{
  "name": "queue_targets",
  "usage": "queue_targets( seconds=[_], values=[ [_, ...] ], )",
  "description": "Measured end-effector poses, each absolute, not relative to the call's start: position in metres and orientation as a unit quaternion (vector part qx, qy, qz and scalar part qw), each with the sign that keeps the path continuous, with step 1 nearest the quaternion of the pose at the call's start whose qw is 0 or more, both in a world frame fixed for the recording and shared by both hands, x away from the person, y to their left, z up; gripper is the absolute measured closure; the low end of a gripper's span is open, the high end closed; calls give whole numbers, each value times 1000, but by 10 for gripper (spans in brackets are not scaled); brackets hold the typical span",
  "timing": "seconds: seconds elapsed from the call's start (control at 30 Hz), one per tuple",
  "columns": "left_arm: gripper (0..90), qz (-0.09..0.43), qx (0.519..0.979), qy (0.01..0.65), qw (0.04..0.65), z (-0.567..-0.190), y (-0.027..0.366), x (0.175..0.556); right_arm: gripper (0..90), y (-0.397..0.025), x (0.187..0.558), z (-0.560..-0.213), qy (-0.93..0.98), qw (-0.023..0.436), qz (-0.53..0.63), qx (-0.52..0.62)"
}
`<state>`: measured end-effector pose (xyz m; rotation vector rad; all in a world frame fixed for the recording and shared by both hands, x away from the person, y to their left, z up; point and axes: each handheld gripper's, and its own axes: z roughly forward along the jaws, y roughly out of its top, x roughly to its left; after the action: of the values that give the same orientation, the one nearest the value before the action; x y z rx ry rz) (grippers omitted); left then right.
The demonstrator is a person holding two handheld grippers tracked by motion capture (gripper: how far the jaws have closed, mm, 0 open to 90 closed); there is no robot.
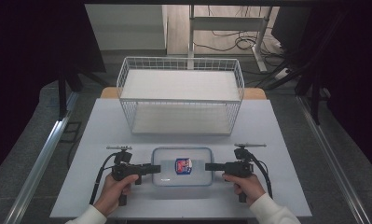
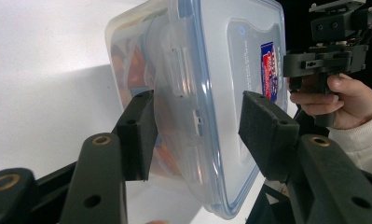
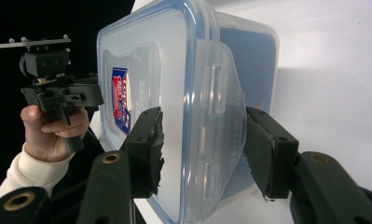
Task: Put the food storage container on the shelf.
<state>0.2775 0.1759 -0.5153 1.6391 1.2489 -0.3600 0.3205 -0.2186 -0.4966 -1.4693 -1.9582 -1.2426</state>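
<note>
Two hands are aiming the left gripper (image 1: 156, 168) and right gripper (image 1: 209, 166), jaws spread astride opposite end latches, at the clear lidded container (image 1: 182, 166) lying on the table (image 1: 104, 121) before the wire basket (image 1: 181, 95).

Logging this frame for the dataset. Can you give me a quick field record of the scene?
item: clear plastic container with a snap-on lid, label on top
position: near edge of the table, in front of the wire basket
left gripper: open, jaws either side of the container's left end clip
right gripper: open, jaws either side of the right end clip
contents: something orange inside, unclear
basket: white wire, two tiers
</note>
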Motion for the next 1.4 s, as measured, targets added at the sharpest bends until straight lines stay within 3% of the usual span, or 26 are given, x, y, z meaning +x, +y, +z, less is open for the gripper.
queue_targets(
  seconds=[0.6, 1.4],
  values=[
    [506, -140, 682, 506, 509, -505, 178, 287, 506, -221, 329, -490, -687, 196, -461, -526],
    [510, -101, 676, 495, 536, -494, 196, 383, 500, -197, 419, -468, -695, 137, -492, -506]
  ],
)
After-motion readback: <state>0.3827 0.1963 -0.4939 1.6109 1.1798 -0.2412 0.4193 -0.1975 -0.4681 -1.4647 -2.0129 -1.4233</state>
